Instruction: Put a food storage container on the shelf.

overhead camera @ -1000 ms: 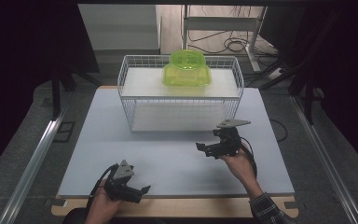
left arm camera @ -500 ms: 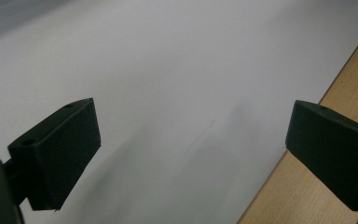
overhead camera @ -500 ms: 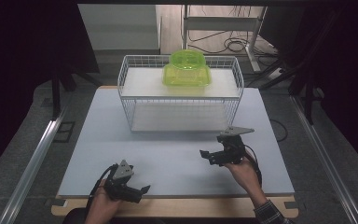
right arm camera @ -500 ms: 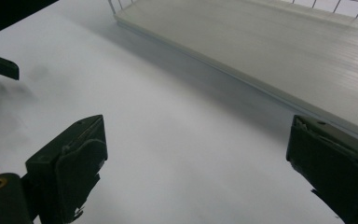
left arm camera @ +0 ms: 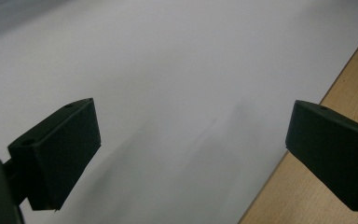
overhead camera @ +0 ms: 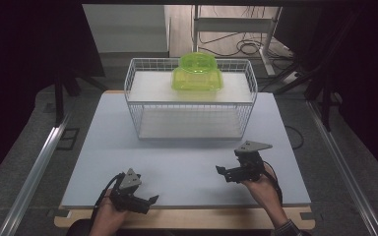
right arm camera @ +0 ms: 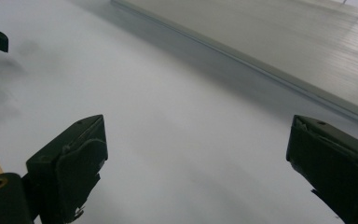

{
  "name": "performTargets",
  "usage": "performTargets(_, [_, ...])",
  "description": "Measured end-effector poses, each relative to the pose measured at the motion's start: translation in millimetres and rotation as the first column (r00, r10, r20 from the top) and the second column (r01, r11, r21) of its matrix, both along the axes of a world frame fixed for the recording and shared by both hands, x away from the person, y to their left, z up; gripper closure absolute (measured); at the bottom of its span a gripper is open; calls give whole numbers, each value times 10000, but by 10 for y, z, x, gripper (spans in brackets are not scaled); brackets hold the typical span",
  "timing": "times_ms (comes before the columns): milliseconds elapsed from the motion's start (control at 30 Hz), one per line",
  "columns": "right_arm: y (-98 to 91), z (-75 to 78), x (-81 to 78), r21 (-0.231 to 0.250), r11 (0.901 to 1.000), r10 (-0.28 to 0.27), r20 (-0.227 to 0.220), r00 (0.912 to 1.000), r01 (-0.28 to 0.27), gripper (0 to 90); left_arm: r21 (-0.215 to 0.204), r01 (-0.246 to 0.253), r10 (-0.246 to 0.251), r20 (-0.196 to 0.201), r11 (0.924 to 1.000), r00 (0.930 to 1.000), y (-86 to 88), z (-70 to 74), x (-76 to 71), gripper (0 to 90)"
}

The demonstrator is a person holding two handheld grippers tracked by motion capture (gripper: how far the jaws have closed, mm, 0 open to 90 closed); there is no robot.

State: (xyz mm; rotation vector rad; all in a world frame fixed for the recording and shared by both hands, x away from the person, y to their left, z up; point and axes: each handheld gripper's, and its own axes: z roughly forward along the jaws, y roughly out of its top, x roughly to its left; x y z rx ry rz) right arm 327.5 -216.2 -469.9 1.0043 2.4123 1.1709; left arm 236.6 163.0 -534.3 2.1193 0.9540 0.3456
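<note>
Table [overhead camera: 177, 162] first: broad pale board with a wooden front edge, bare across its near half. Wire basket [overhead camera: 191, 101] next, white, standing at the far middle, long side facing forward, likely set there to be within reach of both hands. Green plastic container [overhead camera: 197, 73] inside it, translucent lime, lid on, resting toward the back right of the basket; well apart from both tools. Right gripper [overhead camera: 232, 173] held low over the board near the front right, pointing leftward, jaws spread wide with nothing but bare board between them in the right gripper view. Left gripper [overhead camera: 146, 201] smaller in frame, resting at the front edge, jaws likewise released and empty, straddling board and wooden rim; seemingly parked at rest, with no reach under way
</note>
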Motion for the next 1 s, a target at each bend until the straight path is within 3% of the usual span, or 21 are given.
performTargets(500, [-255, -131, -192, -361, 9984, -438, -40, 9990, 436, 53, 66, -6, 6, -4, 10000, 10000, -11, -8, 2, 28])
performTargets(1000, [-370, -284, -309, -770, 9947, -712, -360, 9968, 683, 44, 249, 9, -9, -28, 9997, 10000, -21, -21, 4, 26])
